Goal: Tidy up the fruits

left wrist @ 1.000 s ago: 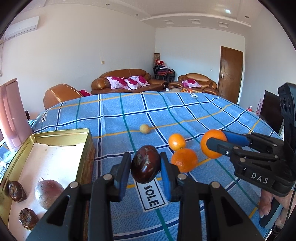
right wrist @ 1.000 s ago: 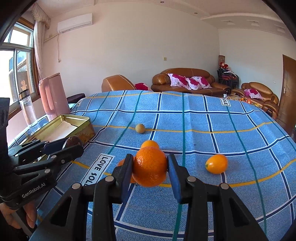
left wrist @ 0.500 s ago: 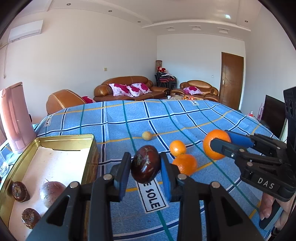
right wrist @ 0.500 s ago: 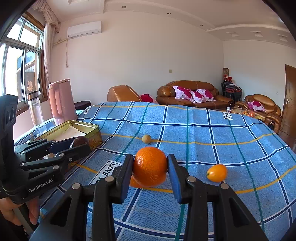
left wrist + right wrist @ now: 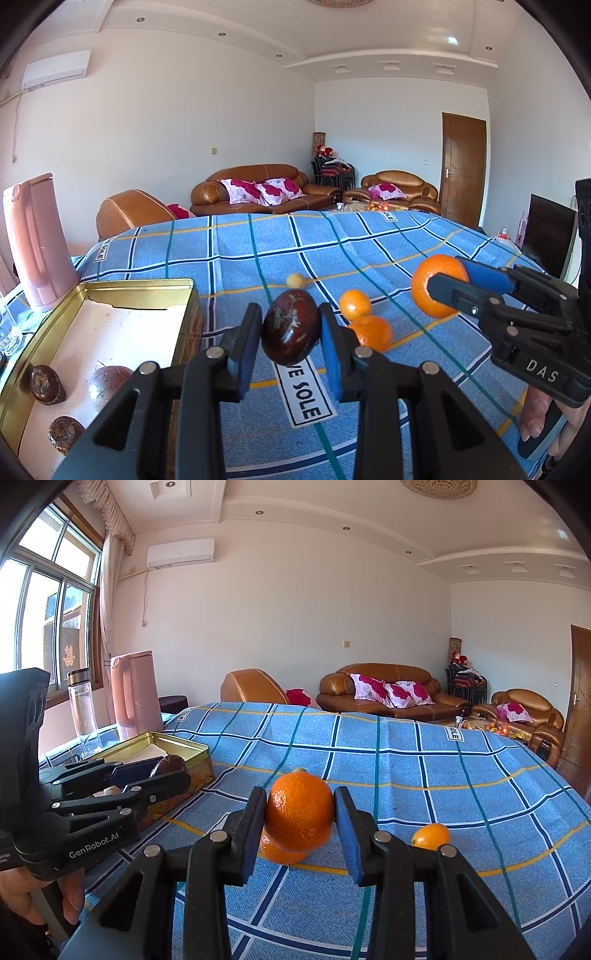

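Rightward, bare cloth (image 5: pixel 280 251) beyond tin's rim (image 5: pixel 140 284)

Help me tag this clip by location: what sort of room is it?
Most likely a home living room: brown leather sofas with floral cushions, a wall air conditioner, and a table under a blue checked cloth.

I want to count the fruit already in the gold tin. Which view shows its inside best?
The left wrist view: the gold tin lies open below, three dark fruits inside. The right wrist view shows only its side, partly behind the left gripper.
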{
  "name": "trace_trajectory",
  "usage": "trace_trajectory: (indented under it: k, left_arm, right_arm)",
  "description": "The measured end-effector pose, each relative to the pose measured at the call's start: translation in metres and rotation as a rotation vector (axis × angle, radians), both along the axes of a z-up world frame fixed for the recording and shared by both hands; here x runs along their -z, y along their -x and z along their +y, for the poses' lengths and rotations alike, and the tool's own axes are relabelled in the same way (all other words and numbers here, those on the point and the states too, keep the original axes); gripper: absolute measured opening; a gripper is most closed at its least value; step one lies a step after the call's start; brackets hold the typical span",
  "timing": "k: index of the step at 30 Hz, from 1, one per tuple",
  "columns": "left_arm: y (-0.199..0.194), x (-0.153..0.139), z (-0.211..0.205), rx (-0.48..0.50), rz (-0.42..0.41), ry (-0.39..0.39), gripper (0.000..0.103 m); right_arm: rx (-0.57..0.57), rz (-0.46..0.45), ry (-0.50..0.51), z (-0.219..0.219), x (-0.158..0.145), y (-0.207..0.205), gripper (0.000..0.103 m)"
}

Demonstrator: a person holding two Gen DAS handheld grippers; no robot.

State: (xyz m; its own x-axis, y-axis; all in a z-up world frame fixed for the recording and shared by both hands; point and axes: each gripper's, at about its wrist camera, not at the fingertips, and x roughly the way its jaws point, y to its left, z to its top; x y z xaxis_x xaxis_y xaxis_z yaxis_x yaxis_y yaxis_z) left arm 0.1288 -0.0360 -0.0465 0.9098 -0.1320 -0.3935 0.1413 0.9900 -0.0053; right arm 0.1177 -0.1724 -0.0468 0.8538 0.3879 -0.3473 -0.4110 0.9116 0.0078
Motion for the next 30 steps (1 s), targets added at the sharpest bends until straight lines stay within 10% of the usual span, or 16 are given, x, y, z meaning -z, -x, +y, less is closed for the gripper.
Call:
trace_trajectory:
  k: [30]
  left_arm:
    - [0.009, -0.005, 0.000, -0.008, -0.057, -0.004, 0.033]
  right_arm:
    - [0.004, 0.040, -0.026, -0.013, 0.001, 0.000, 0.033]
